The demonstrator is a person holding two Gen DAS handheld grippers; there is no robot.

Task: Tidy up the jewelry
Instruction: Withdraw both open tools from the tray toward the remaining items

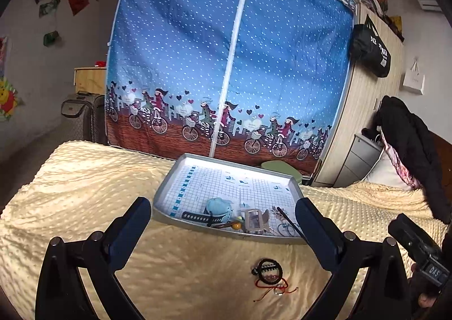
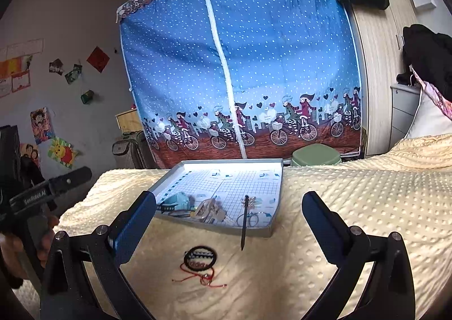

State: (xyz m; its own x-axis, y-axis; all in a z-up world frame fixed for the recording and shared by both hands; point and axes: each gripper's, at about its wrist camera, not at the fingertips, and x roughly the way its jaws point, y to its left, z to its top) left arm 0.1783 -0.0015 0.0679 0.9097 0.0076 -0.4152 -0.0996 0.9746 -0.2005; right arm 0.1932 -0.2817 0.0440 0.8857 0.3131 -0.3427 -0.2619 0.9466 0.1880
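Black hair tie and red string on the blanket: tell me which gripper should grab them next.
Probably the left gripper. In its view the hair tie and red string lie low, between its open fingers. In the right wrist view they sit left of the right gripper's centre, near one finger. Both are empty.

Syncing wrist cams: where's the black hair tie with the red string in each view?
Left wrist: hair tie low, right of centre, on the blanket in front of the tray, red string below it.
Right wrist: hair tie low, left of centre, in front of the tray.
Shared landmark: the black stick overhanging the tray's near rim, also seen in the left view.
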